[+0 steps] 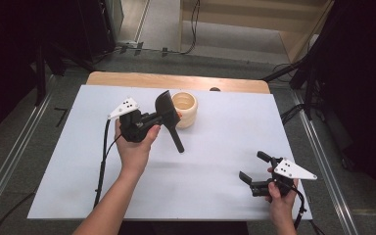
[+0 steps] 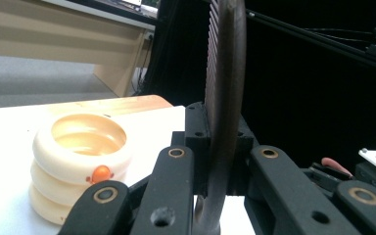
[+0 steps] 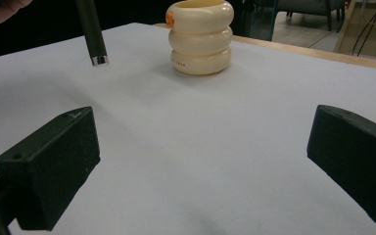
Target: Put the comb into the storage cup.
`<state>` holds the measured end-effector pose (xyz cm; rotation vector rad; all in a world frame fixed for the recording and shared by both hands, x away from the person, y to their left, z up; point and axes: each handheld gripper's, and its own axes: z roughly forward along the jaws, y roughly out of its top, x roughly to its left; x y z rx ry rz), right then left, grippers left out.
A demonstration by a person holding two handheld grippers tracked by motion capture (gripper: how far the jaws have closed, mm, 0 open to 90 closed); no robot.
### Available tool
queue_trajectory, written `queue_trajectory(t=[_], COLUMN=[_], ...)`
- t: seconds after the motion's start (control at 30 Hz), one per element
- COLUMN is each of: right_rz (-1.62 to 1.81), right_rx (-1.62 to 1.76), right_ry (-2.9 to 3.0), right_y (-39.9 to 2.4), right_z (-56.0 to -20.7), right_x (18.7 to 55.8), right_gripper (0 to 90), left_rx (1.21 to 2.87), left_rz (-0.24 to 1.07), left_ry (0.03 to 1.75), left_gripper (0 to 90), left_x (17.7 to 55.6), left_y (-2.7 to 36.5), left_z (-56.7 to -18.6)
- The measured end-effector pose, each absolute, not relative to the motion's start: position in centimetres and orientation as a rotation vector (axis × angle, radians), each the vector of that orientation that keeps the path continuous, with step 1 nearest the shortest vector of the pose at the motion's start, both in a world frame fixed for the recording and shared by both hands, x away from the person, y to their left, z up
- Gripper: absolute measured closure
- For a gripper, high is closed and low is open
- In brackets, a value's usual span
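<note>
Your left gripper (image 1: 162, 119) is clamped on the black spatula (image 1: 168, 117) just beside the cream ringed cup (image 1: 184, 109) — swing the handle and you'll topple it. The right gripper (image 1: 255, 169) hangs wide and empty over the worktop (image 1: 215, 147).

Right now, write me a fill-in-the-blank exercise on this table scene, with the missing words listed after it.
1. The left gripper is shut on a black flat-headed ____ with a long handle.
2. The cream ribbed holder of three stacked rings stands ____ on the white table.
3. The right gripper has its jaws ____, with nothing between them.
4. The small marking on the holder's top ring is ____ in colour.

Missing words: spatula; upright; open; orange
</note>
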<state>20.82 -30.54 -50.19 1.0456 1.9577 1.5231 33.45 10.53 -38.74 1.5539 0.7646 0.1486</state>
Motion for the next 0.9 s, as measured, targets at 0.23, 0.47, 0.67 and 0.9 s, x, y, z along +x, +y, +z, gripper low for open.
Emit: queue_trajectory(t=[0.23,0.47,0.67,0.9], right_rz=[1.513,1.510,1.520,1.519], right_rx=[1.064,1.072,1.076,1.078], right_ry=[1.943,1.941,1.950,1.955], right_y=[-31.6,-32.4,-32.5,-32.7], right_z=[-50.3,-50.5,-50.8,-51.1], right_x=[20.3,19.9,20.1,20.2], right_gripper=[0.0,0.0,0.0,0.0], left_rx=[1.548,1.540,1.533,1.528], left_rz=[0.155,0.160,0.168,0.176], left_ry=[0.761,0.763,0.755,0.752], left_gripper=[83.7,83.7,83.7,83.7], left_x=[34.5,35.4,36.3,37.5], left_y=[10.5,10.5,10.3,9.8], left_z=[-38.1,-37.8,-37.3,-36.6])
